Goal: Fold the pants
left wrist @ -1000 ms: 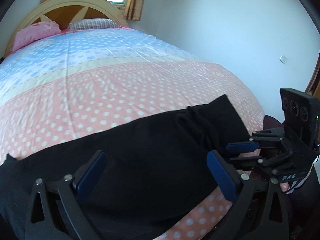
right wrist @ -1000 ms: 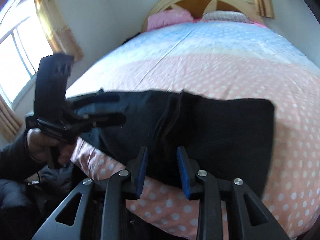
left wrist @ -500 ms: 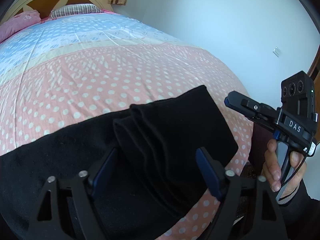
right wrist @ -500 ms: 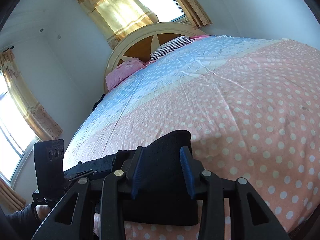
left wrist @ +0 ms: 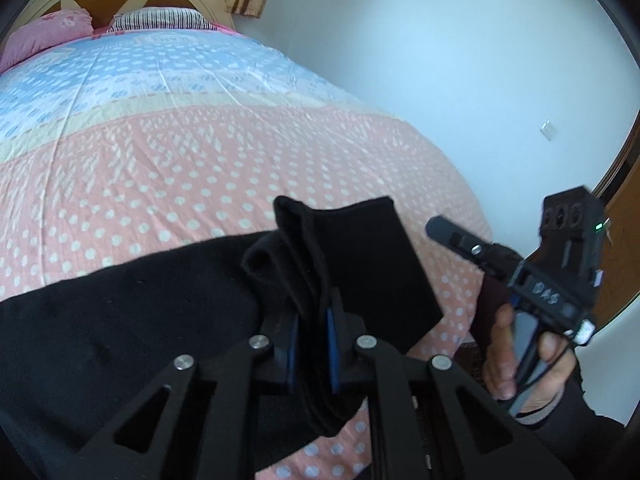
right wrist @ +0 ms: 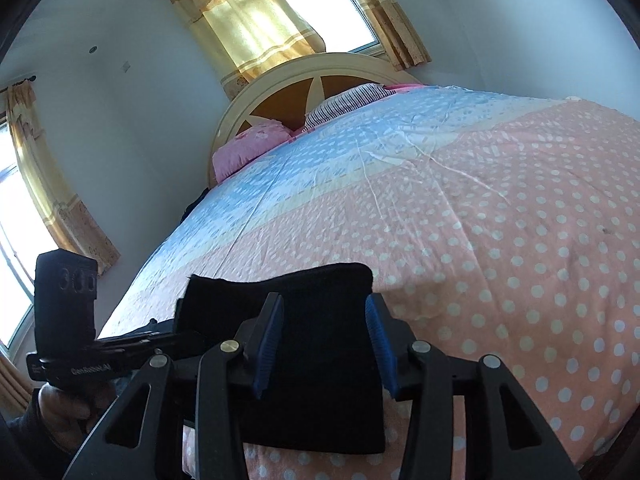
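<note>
Black pants [left wrist: 140,320] lie across the near edge of the bed, and their right end is bunched into an upright fold. My left gripper [left wrist: 310,314] is shut on that fold, with the cloth pinched between its blue pads. In the right wrist view the flat end of the pants [right wrist: 280,280] lies under and beyond my right gripper [right wrist: 325,340]. Its jaws are opening and the pads do not press the cloth. A hand holds the right gripper [left wrist: 444,232] just right of the pants' end. The left gripper [right wrist: 172,338] reaches into the cloth from the left.
The bed [left wrist: 200,152] has a pink polka-dot and blue quilt, with pillows [right wrist: 248,148] and a round headboard [right wrist: 280,92] at the far end. A white wall and a wooden door frame [left wrist: 624,168] stand to the right, and curtained windows [right wrist: 256,20] behind and to the left.
My left gripper slid right along the pants and its wide jaws shut on a bunched fold. My right gripper tipped upward and rolled, and its jaws spread wider over the pants' end.
</note>
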